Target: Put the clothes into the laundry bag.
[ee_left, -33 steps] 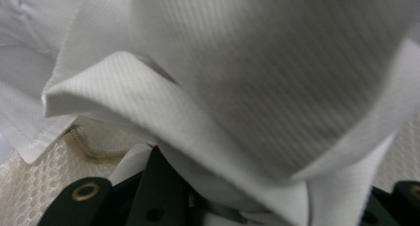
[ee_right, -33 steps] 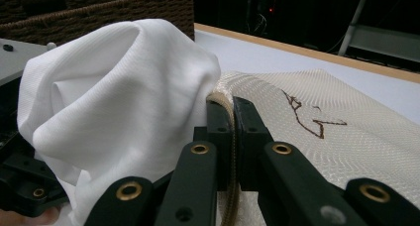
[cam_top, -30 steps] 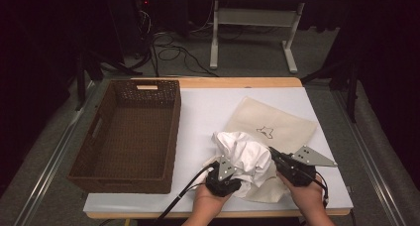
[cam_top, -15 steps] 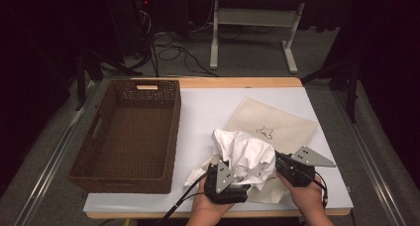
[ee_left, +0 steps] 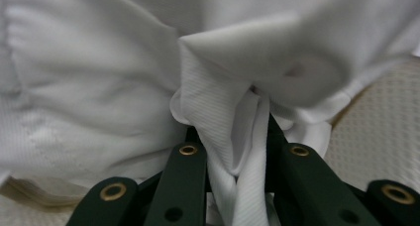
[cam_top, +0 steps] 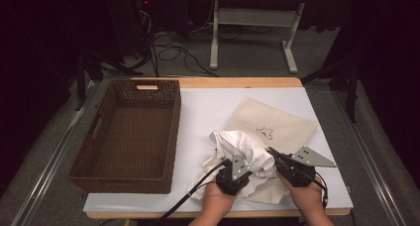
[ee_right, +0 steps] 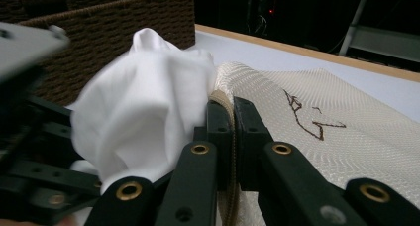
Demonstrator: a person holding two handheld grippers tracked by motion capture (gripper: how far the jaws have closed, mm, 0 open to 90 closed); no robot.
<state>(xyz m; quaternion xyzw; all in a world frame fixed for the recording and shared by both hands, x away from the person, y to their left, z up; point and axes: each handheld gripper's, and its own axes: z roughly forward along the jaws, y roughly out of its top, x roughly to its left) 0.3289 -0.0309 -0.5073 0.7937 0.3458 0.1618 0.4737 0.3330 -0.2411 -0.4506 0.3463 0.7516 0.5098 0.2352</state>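
White cloth (cam_top: 243, 151) bunched on mesh bag (cam_top: 277, 129); wicker basket (cam_top: 99, 159) beside.

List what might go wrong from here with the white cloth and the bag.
1. The left claw pinches only a narrow fold of the white cloth; it may slip free if pulled.
2. The right claw grips just the edge of the cream mesh bag, so the opening may sag shut.
3. Both sit near the table's front edge; loose cloth could slide off.
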